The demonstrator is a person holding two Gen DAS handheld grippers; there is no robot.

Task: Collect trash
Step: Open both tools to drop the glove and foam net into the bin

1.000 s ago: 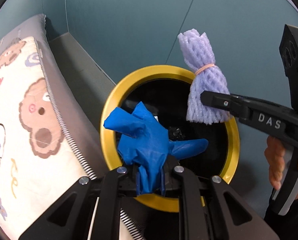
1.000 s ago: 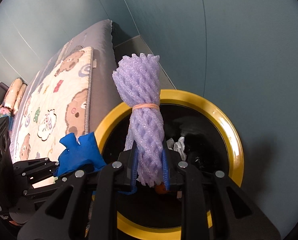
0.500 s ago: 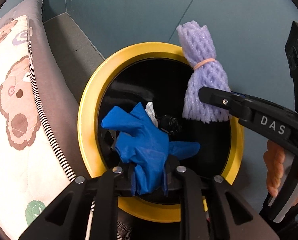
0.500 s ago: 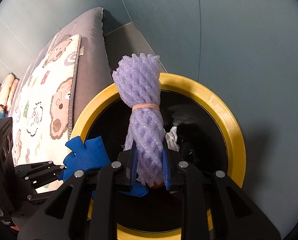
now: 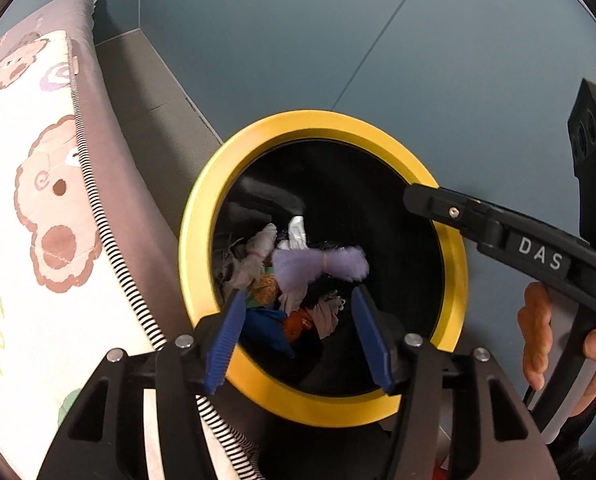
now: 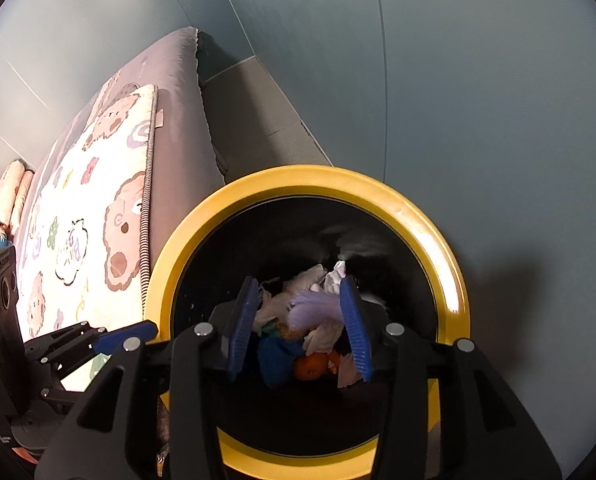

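From the left wrist view, the left gripper [image 5: 298,336] hangs over the round black bin with a glossy yellow plastic rim [image 5: 186,240], its 2 ribbed blue pads [image 5: 224,344] spread wide with nothing between them. Down inside, the purple foam-net sleeve pinched by a pale rubber band [image 5: 322,264] lies on a heap of crumpled white tissue [image 5: 296,232], and the crumpled blue rubber glove [image 5: 266,328] sits lower, beside a bit of orange peel [image 5: 296,326]. The right gripper [image 5: 422,200] pokes in from the right over the rim; its opening cannot be told here. A quilted cream blanket printed with brown bears [image 5: 38,220] lies to the left.

From the right wrist view, the right gripper [image 6: 300,320] is likewise wide apart and empty above the bin [image 6: 438,248]. The sleeve [image 6: 314,310] looks blurred, the glove [image 6: 276,354] below it. The left gripper's blue tip [image 6: 128,334] shows at lower left, near the blanket [image 6: 78,240].
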